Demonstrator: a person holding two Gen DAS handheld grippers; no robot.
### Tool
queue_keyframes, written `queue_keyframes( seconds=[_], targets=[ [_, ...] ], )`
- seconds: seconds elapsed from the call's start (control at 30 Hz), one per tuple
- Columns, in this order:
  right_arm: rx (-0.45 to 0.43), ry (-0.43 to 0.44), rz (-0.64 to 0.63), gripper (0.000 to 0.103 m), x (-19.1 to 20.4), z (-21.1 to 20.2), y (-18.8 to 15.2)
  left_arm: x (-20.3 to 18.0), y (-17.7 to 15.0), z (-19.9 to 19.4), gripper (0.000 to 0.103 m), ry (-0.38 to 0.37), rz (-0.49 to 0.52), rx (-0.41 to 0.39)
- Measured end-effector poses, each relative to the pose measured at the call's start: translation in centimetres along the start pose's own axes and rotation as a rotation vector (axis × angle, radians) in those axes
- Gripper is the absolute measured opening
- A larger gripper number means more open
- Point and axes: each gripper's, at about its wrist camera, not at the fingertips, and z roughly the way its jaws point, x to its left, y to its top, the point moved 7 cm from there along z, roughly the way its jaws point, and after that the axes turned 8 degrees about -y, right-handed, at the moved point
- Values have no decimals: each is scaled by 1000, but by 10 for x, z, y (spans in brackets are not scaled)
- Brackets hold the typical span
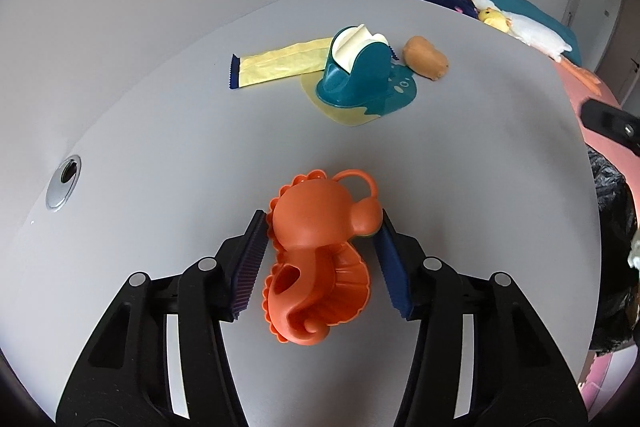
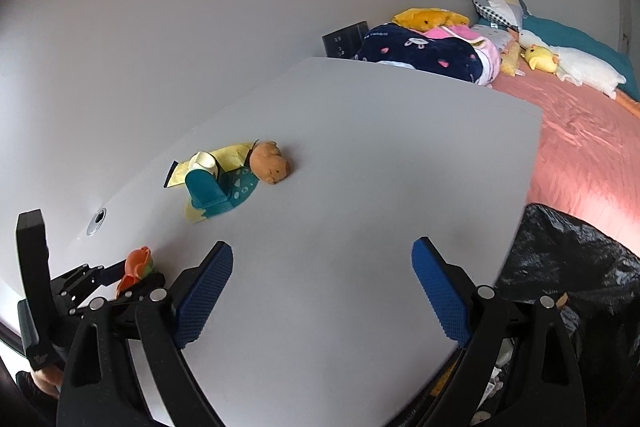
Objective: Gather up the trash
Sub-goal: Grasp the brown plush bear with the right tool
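My left gripper is shut on an orange plastic seahorse toy and holds it over the grey table. The toy and left gripper also show in the right wrist view at the lower left. Farther back lie a yellow wrapper, a teal tape dispenser on a yellow-teal mat, and a small brown plush. My right gripper is open and empty above the table's near right part. A black trash bag sits off the table's right edge.
A round metal cable grommet is set in the table at the left. A bed with a pink cover, pillows and plush toys lies beyond the table on the right. A grey wall runs along the left.
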Motion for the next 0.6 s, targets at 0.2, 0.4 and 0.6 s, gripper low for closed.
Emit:
queue_keyframes(
  seconds=[0.2, 0.4, 0.6],
  targets=[
    [1, -15, -30, 89, 16, 21, 20, 12, 16, -7, 52, 4, -37, -77],
    [42, -15, -47, 83, 34, 55, 40, 33, 34, -7, 52, 6, -108, -105],
    [87, -37, -106, 76, 60, 93, 51, 57, 37, -7, 52, 23, -172, -106]
  ],
)
